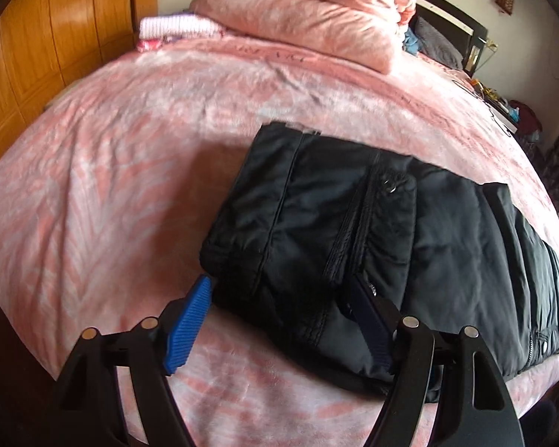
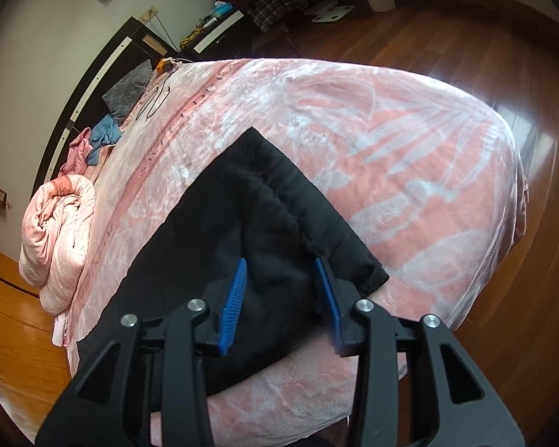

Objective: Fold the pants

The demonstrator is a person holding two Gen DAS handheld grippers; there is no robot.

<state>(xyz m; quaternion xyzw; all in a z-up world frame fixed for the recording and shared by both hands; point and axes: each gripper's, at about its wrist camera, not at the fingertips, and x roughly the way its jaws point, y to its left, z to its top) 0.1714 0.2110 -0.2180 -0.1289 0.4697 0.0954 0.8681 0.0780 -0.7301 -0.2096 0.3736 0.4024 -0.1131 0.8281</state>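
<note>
The black pants (image 1: pixel 354 231) lie on the pink blanket (image 1: pixel 130 171), already doubled over at the left end; a long part toward 3 o'clock looks not yet folded. The left gripper (image 1: pixel 279 320) stands wide open around the folded edge; the right gripper (image 2: pixel 279 294) is half open, pads apart from the cloth. Only the right view shows the pointed far end at 12 o'clock.

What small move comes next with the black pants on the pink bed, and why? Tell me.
Probably lift both grippers clear. The left gripper and right gripper stand open over the black pants, with no fabric visibly pinched. The pants already lie folded over on the pink blanket, so backing off would show whether another fold is needed.
</note>
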